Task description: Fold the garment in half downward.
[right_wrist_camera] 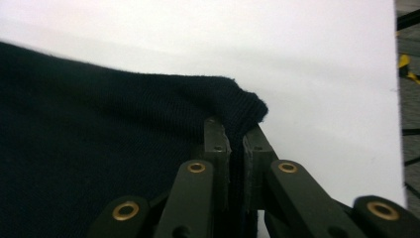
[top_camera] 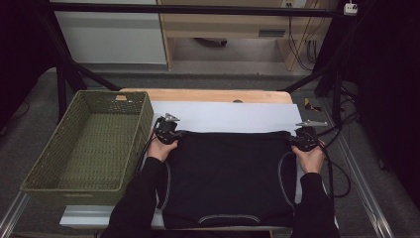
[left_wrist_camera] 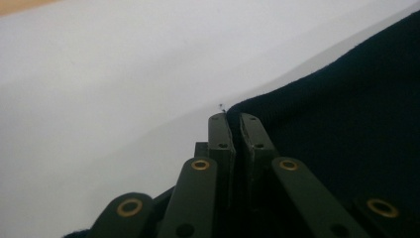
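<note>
Black garment (top_camera: pixel 228 173) corners vanish between both grippers' pinched fingers (left_wrist_camera: pixel 221 134).

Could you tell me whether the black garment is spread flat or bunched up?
Spread flat: the black garment lies smooth on the white sheet, far corners pinched by the left gripper and right gripper.

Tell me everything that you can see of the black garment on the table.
The black knitted garment lies flat on a white sheet that covers the wooden table. It looks like a sleeveless top: pale piping curves along both armholes and along the neckline near the person's edge of the table. Its straight far hem is stretched between the two grippers. The left gripper is shut on the far left corner, the right gripper on the far right corner, where the cloth bunches slightly. A green woven basket stands to its left.
</note>
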`<state>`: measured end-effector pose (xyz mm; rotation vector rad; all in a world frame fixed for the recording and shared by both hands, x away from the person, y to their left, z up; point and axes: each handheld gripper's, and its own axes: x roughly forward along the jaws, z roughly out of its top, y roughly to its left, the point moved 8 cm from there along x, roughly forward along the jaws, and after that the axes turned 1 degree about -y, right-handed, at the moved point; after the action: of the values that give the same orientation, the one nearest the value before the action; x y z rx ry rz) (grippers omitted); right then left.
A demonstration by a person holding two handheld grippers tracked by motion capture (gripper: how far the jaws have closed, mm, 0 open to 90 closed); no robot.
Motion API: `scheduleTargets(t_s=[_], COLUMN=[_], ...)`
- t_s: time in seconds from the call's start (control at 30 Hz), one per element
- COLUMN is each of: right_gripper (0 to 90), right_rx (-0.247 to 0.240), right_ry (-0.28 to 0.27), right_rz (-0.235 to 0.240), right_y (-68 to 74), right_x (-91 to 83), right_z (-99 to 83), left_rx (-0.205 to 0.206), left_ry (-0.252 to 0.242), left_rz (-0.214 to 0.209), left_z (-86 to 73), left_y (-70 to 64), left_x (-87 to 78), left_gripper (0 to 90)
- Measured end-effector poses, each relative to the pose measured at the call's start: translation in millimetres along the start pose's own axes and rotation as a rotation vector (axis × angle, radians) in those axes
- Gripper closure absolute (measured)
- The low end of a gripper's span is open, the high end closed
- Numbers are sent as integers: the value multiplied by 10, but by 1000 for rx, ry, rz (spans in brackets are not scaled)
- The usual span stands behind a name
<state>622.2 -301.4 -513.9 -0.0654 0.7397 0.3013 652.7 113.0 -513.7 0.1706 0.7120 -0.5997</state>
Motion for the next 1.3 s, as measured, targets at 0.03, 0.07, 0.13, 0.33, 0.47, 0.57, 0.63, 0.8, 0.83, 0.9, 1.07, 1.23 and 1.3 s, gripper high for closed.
scheduleTargets(t_s=[0.03,0.07,0.13,0.33,0.47,0.57,0.63,0.8,0.83,0.9,1.07,1.23,1.3], right_gripper=[845,840,820,351,207,124,87,74,75,78,87,99,100], right_rx=[-5,-1,6,58,75,70,73,47,48,59,63,47,39], right_ry=[4,15,27,-94,-122,-109,-80,-33,-31,-34,-14,42,52], right_rz=[-12,-17,-16,-18,40,54,56,54,47,41,28,9,1], right_y=[-18,-29,-37,-1,149,267,316,476,484,503,522,546,555], right_x=[20,37,68,-138,-356,-472,-535,-621,-636,-666,-680,-573,-555], right_z=[1,-13,-57,-48,-116,-208,-267,-515,-552,-614,-737,-821,-839], left_rx=[-2,-2,-29,-109,-114,-101,-86,-61,-52,-55,-59,-53,-54], left_ry=[3,10,16,-63,-132,-161,-173,-174,-180,-191,-184,-172,-165], left_rz=[2,3,2,-24,-44,-87,-118,-150,-159,-174,-161,-167,-170], left_z=[21,30,18,29,-26,-118,-209,-415,-457,-538,-705,-804,-825], left_y=[-1,-6,-17,-44,-137,-298,-409,-595,-633,-677,-688,-718,-716], left_x=[30,57,85,-177,-481,-681,-810,-963,-986,-1024,-1087,-1067,-1067], left_gripper=[848,843,814,430,273,163,130,58,56,51,41,39,38])
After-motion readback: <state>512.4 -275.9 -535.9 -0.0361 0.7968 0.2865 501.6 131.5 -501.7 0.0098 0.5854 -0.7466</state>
